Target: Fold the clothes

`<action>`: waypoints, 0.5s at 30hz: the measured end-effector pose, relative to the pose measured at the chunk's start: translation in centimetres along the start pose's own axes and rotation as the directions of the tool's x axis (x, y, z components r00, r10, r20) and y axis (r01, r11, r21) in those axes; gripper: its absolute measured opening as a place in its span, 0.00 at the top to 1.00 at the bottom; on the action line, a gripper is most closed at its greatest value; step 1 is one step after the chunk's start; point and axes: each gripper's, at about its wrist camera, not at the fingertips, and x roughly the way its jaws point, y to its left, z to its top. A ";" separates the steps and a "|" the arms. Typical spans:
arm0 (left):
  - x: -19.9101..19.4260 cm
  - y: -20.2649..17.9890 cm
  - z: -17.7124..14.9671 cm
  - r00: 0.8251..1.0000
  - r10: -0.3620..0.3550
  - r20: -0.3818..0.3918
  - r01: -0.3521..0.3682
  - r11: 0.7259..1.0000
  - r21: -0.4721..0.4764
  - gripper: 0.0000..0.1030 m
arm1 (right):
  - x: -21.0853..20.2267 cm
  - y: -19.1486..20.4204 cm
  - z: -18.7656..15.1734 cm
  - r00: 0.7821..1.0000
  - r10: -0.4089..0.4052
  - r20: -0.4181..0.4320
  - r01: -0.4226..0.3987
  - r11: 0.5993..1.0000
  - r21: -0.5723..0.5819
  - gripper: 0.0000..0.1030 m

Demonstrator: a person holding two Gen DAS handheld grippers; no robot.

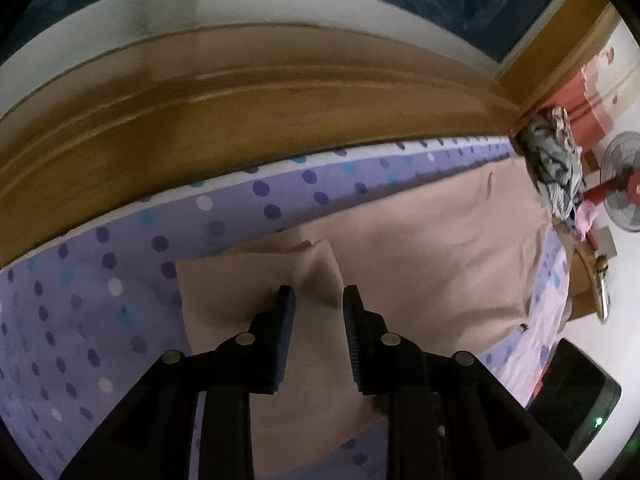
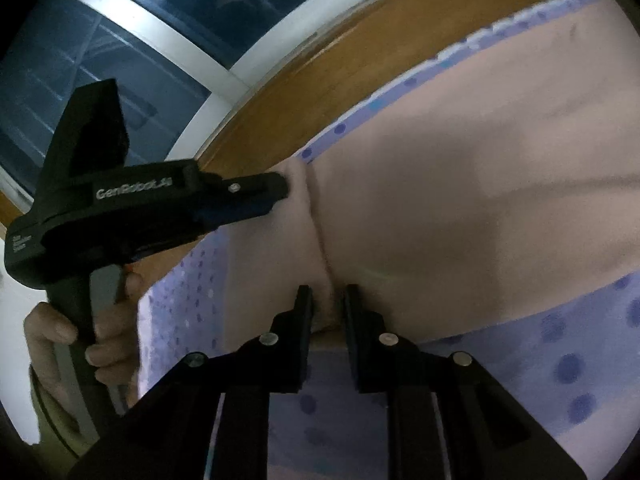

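A beige garment (image 1: pixel 420 264) lies spread on a purple polka-dot bedsheet (image 1: pixel 80 320). In the left wrist view a raised fold of it runs between the fingers of my left gripper (image 1: pixel 319 298), which is shut on that fold. The right wrist view shows the same garment (image 2: pixel 460 200) with a ridge running from my left gripper (image 2: pixel 282 188) to my right gripper (image 2: pixel 327 298). The right gripper is shut on a bunch of the cloth at its near edge. A person's hand (image 2: pixel 60 330) holds the left gripper's handle.
A wooden bed frame (image 1: pixel 200 120) runs along the far side of the bed, with a dark window (image 2: pixel 100 60) behind it. A pile of patterned clothes (image 1: pixel 556 168) sits at the bed's far right corner. A fan (image 1: pixel 624 188) stands beyond it.
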 end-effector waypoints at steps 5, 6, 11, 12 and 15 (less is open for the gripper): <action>-2.3 1.6 -1.7 0.998 0.051 0.044 -0.049 0.997 -0.056 0.67 | -1.6 0.5 1.9 0.999 0.027 0.016 -0.026 0.996 -0.080 0.67; -2.6 2.0 -2.3 0.997 0.054 0.048 -0.050 0.996 -0.071 0.67 | -1.3 0.6 2.6 0.999 0.044 0.005 -0.044 0.995 -0.092 0.63; -2.7 3.4 -4.4 0.997 0.054 0.047 -0.049 0.993 -0.108 0.67 | 2.5 0.9 6.1 0.993 0.070 -0.099 -0.081 0.989 -0.120 0.61; -2.5 3.5 -4.7 0.998 0.051 0.042 -0.046 0.993 -0.107 0.67 | 3.5 1.0 6.5 0.991 0.065 -0.121 -0.081 0.989 -0.126 0.61; -1.9 3.9 -5.5 0.999 0.043 0.027 -0.040 0.994 -0.105 0.67 | 6.0 2.0 7.1 0.991 0.024 -0.134 -0.050 0.980 -0.192 0.71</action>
